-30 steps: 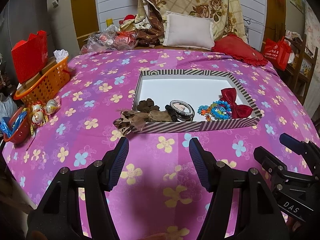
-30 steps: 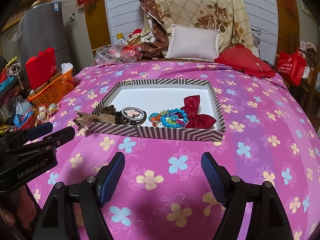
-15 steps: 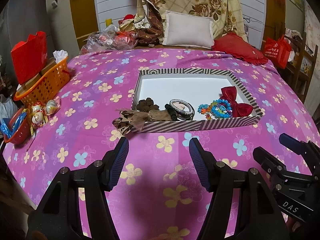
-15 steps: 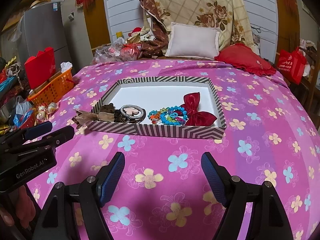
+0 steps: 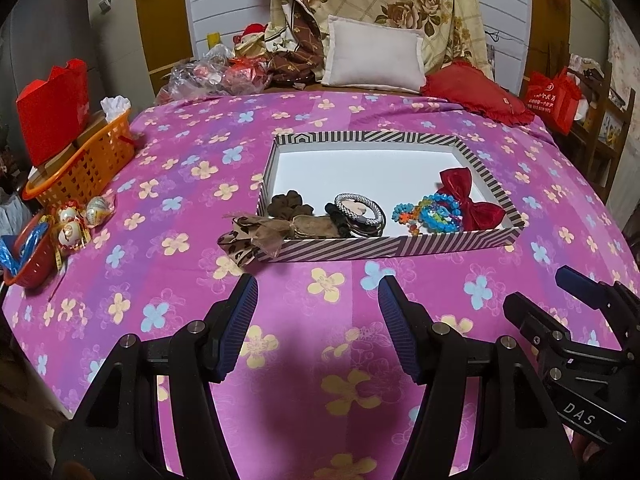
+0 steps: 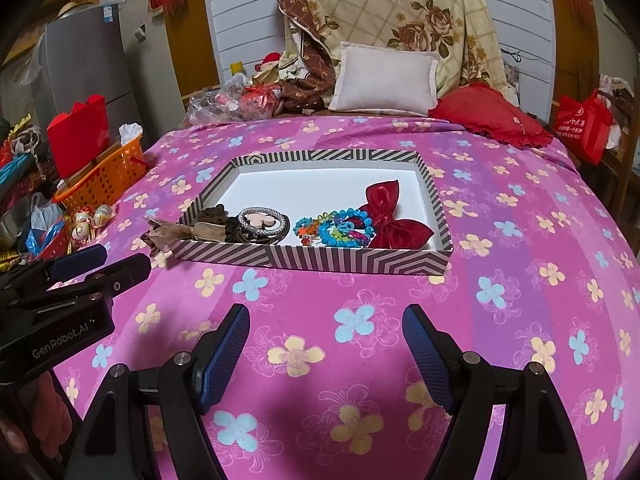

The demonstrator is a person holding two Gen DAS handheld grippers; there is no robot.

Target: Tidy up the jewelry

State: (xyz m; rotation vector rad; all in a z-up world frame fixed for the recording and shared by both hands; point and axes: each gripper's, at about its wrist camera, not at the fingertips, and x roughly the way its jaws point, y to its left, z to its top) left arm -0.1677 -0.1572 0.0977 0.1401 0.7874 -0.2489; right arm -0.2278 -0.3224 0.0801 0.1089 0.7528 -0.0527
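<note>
Left gripper [image 5: 318, 292]: jaws spread wide, nothing between them, hovering over the floral bedspread [image 5: 192, 184] short of the striped tray's near wall.
Right gripper [image 6: 326, 322]: likewise spread wide and empty, hovering short of the same near wall (seen from the left wrist as a black body at the tray's near right).
Striped tray [image 5: 400, 246]: shallow, white inside, flat on the bedspread ahead of both grippers.
Brown gauze bow [image 5: 250, 236]: draped over the tray's near left corner, half inside, half on the bedspread.
Brown scrunchie [image 5: 289, 203]: inside the tray, near left, just behind the gauze bow.
Silver bangle [image 5: 359, 210]: inside the tray, near wall, about mid-width, atop dark hair ties.
Beaded bracelets [image 5: 434, 216]: blue and multicoloured, inside the tray, right of the bangle.
Red satin bow [image 5: 466, 200]: inside the tray, near right corner, touching the bracelets.
Orange basket [image 5: 86, 164]: well left of the tray, at the bedspread's edge (red bag behind it).
White cushion [image 5: 374, 56]: beyond the tray's far wall, upright.
Red pillow [image 5: 476, 94]: beyond the tray's far right corner.
</note>
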